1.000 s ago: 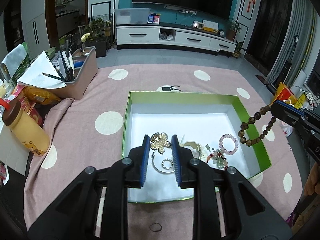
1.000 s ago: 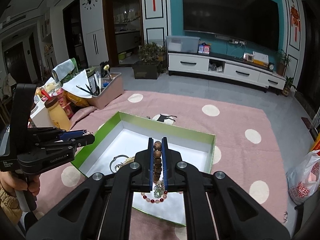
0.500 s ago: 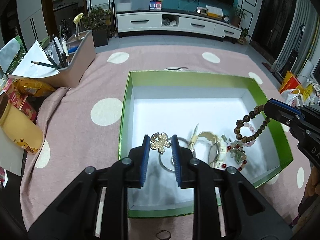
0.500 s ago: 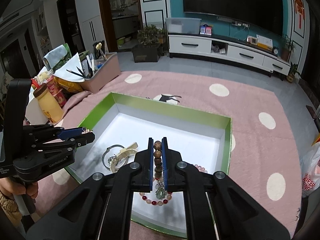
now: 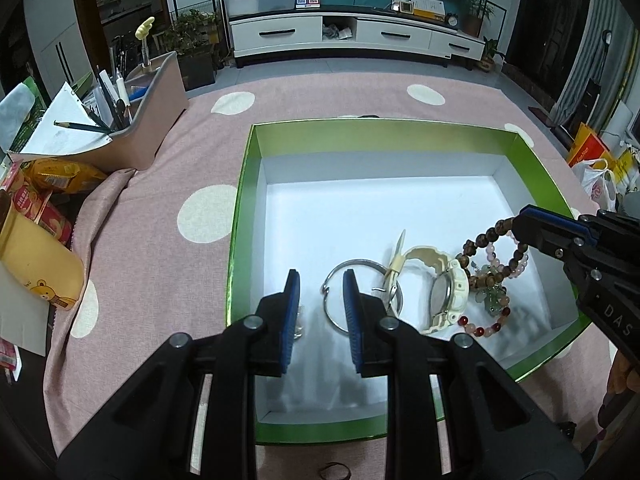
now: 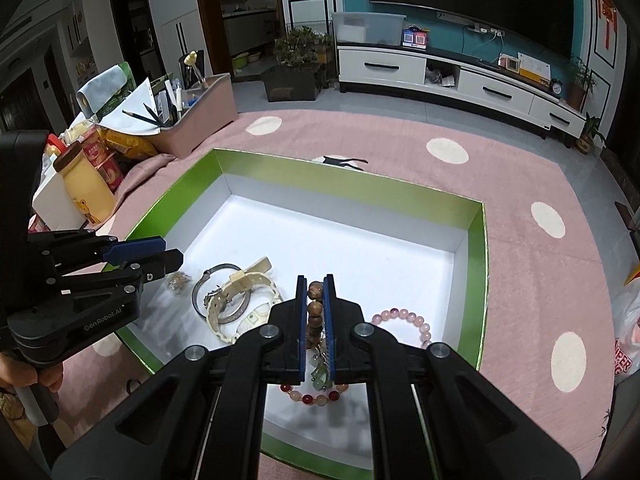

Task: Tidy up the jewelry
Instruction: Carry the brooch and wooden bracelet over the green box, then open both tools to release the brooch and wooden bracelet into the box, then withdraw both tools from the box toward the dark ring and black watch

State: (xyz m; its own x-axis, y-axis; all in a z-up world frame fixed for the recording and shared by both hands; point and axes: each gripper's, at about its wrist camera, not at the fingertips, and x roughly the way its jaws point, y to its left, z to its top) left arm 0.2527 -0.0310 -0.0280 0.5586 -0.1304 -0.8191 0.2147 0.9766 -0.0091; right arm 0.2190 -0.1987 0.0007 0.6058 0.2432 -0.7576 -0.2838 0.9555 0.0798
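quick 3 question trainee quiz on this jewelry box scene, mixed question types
1. True or false: the right claw is shut on the brown wooden bead bracelet.
2. What lies between the silver metal bangle and the pink bead bracelet? A) cream plastic watch B) yellow bottle
3. Fill in: the left claw is ___ over the green-rimmed white box.

Key: 1 true; 2 A; 3 open

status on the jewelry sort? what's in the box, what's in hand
Already in the green box: silver bangle, cream watch, pink bead bracelet, a red-and-pink bracelet and a gold brooch. In hand: right gripper is shut on the brown bead bracelet above the box. Left gripper is open, empty. Left: releasing that bracelet.
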